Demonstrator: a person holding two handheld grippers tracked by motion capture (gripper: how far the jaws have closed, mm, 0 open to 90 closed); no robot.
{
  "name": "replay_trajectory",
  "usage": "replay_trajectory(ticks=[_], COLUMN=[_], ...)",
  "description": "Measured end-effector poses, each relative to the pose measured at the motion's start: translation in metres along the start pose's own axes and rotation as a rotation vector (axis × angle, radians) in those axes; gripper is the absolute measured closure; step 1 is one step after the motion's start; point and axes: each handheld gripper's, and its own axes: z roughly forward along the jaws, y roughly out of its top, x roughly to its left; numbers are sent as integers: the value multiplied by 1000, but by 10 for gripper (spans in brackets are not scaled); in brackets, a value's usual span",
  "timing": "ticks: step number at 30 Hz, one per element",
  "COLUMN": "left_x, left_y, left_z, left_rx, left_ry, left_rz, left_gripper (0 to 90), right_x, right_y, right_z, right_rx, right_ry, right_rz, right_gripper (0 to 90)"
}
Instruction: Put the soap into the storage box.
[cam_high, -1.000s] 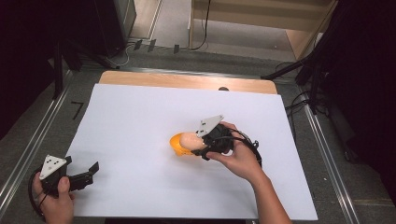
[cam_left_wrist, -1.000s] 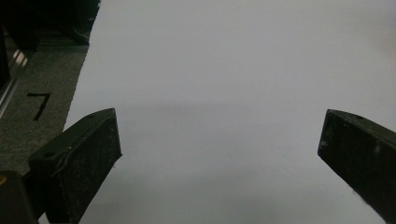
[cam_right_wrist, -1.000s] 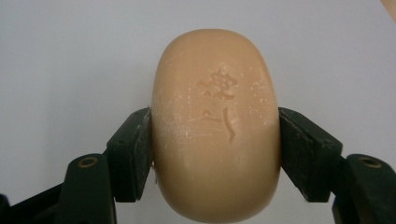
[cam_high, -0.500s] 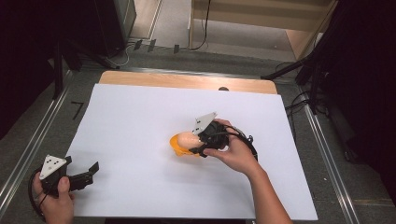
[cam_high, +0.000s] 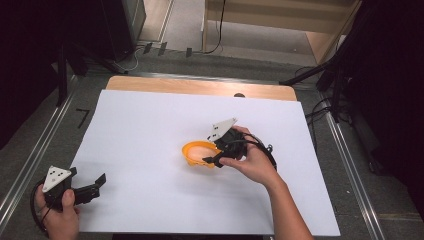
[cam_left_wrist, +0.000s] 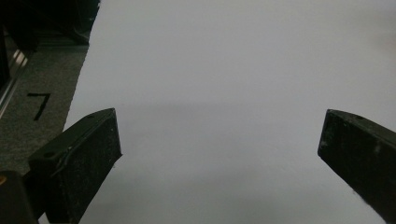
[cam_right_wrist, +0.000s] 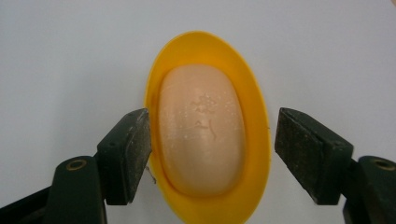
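A yellow oval dish (cam_right_wrist: 254, 107) holding a pale peach bar of soap (cam_right_wrist: 201, 130) lies on the white sheet (cam_high: 150, 120) right of centre. My right gripper (cam_right_wrist: 212, 149) straddles the dish across its width and its jaws are opening. The left pad (cam_right_wrist: 133, 154) is at the dish's rim, while a small gap separates the right pad (cam_right_wrist: 303, 154) from it. In the high view the dish (cam_high: 192, 152) sits just left of the right gripper (cam_high: 212, 152). My left gripper (cam_high: 97, 184) rests at the sheet's near left corner, open over bare paper (cam_left_wrist: 219, 149).
The white sheet covers a wooden tabletop (cam_high: 200, 87) whose far edge shows. Metal rails (cam_high: 35, 155) run along both sides, and cables and dark stands (cam_high: 340, 95) sit beyond the table's right and far edges.
The right hand and its grey plate have shifted slightly over the dish, which keeps its spot. The left hand has not moved.
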Motion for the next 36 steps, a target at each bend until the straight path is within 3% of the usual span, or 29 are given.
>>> replay_trajectory(ticks=[3,7,17,36], left_x=[0,0,0,-1], left_y=[0,0,0,0], left_z=[0,0,0,0], left_rx=[0,-1,4,1], left_ry=[0,-2,2,3], left_rz=[-2,-1,3,3], left_gripper=[0,0,0,0], right_x=[1,3,6,12], right_y=[-2,-6,-22,-78], right_z=[-1,-6,-25,-51], right_rx=[11,-33,-75,-113], right_ry=[-9,-5,-38,-124], right_rz=[2,36,75,218], right_gripper=[272,271,270,274])
